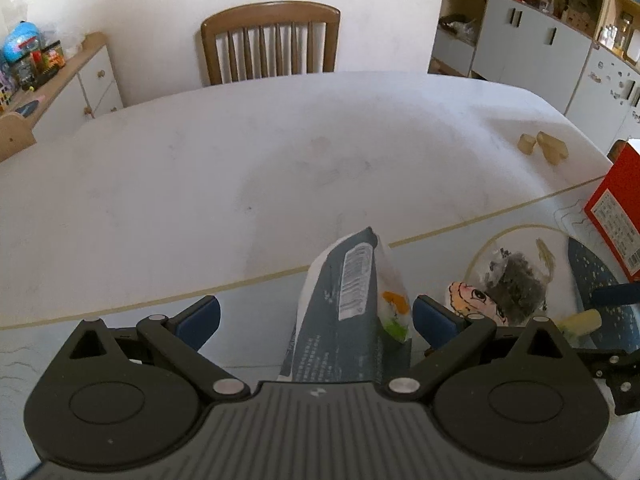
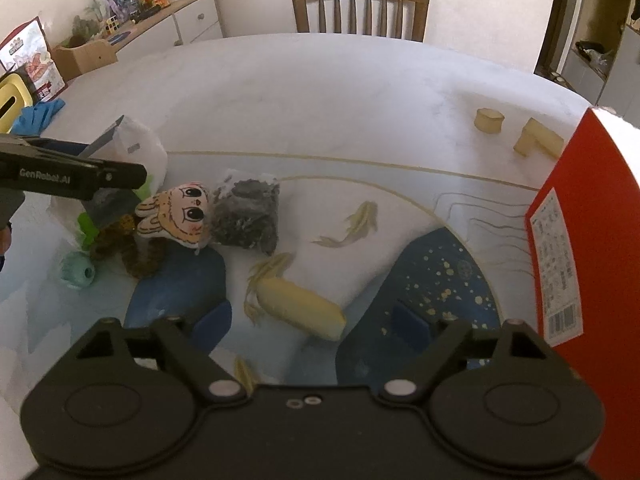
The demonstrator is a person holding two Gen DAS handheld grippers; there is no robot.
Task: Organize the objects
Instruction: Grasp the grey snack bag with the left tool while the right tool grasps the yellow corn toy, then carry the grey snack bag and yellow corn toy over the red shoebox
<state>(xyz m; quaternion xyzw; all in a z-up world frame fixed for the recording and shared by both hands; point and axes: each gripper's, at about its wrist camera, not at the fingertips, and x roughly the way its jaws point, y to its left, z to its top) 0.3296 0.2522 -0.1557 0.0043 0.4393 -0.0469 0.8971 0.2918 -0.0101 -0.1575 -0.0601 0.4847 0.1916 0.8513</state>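
A white oval table (image 2: 320,92) fills the room's middle, a brown slatted wooden chair (image 2: 360,6) pushed in at its far side, and a pale placemat printed with golden fish (image 2: 360,220) covering the near part. On that mat the left gripper (image 1: 316,314) has its blue pads spread wide around a dark grey and white snack packet (image 1: 348,304), which stands upright between them, leaning close to the right pad; whether it touches I cannot tell. Right of the packet lie a cartoon-faced plush doll (image 2: 176,216) and, touching it, a clear bag of dark dried bits (image 2: 246,216). The right gripper (image 2: 322,326) hangs open above the mat, a pale yellow corn-shaped piece (image 2: 300,306) between its fingers. A tall red cardboard box (image 2: 580,232) stands at the mat's right edge.
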